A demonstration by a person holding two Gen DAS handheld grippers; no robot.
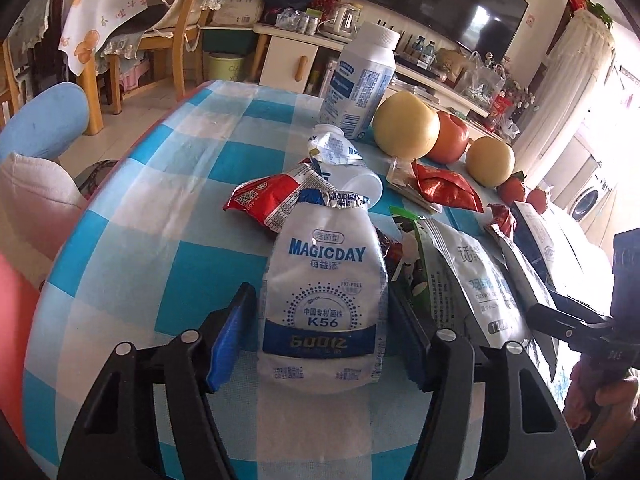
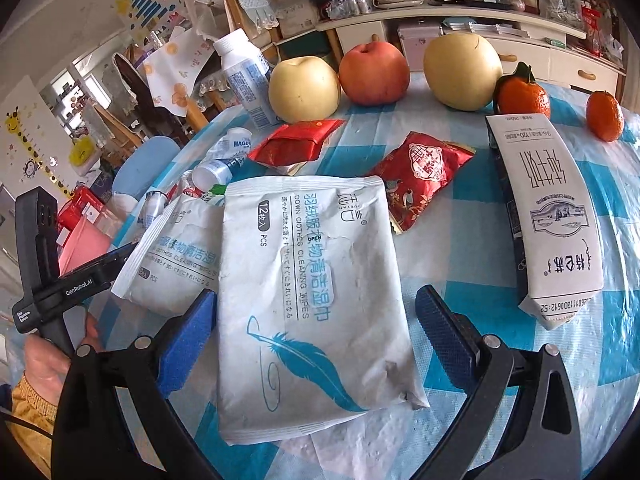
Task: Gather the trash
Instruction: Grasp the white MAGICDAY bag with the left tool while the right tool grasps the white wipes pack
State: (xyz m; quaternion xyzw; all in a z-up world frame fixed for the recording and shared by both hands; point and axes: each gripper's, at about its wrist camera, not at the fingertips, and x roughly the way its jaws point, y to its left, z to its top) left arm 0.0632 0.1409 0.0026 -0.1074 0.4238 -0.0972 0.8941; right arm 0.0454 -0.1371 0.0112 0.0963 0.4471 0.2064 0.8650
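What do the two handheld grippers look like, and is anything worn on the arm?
Both are black plastic. The right gripper and left gripper have ribbed blue finger pads and silver pivot pins. The left gripper's body bears white "GenRobot.AI" lettering in the right wrist view. A mustard-yellow sleeve with a thin black cable shows bottom left.

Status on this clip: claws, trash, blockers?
Left claw straddles MAGICDAY pouch, no grip. Right claw open over wipes pack. Nothing in the way.

Bare tablecloth (image 1: 132, 208) left, wrappers (image 1: 444, 188) crowding right, fruit (image 2: 374, 74) behind
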